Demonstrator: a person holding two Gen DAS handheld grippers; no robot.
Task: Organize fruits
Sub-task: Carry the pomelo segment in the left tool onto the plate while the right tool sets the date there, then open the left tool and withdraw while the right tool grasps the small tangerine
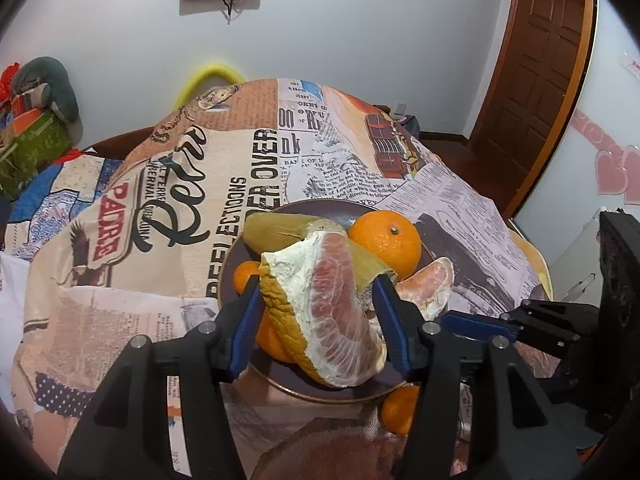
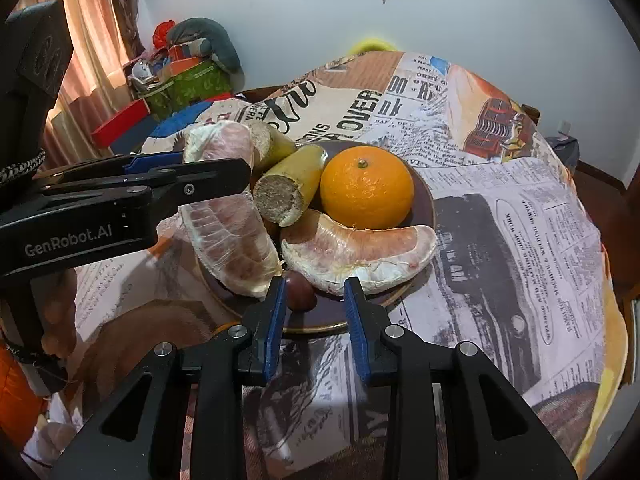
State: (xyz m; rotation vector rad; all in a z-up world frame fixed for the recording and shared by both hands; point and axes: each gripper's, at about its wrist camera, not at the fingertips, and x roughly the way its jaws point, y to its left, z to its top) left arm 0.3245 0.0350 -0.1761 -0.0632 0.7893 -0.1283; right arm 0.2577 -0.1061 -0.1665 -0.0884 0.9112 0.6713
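My left gripper [image 1: 317, 282] is shut on a peeled pink pomelo wedge [image 1: 332, 312], with a blue pad against each side. The wedge's lower end is down at the dark plate [image 2: 424, 200]. On the plate lie a large orange [image 2: 366, 188], two greenish cane pieces [image 2: 292, 188] and a second pomelo wedge [image 2: 360, 252]. A small dark round fruit [image 2: 300, 296] sits on the plate by the left fingertip of my right gripper [image 2: 314, 284]. That gripper is open by a narrow gap and holds nothing. The left gripper [image 2: 216, 168] is seen side-on across the held wedge.
A newspaper-print cloth [image 2: 500, 220] covers the round table. A small mandarin [image 1: 400, 408] lies by the plate's near rim, another [image 1: 244, 276] behind the left finger. Boxes and soft toys [image 2: 188, 76] stand at the back left. A wooden door [image 1: 536, 80] is on the right.
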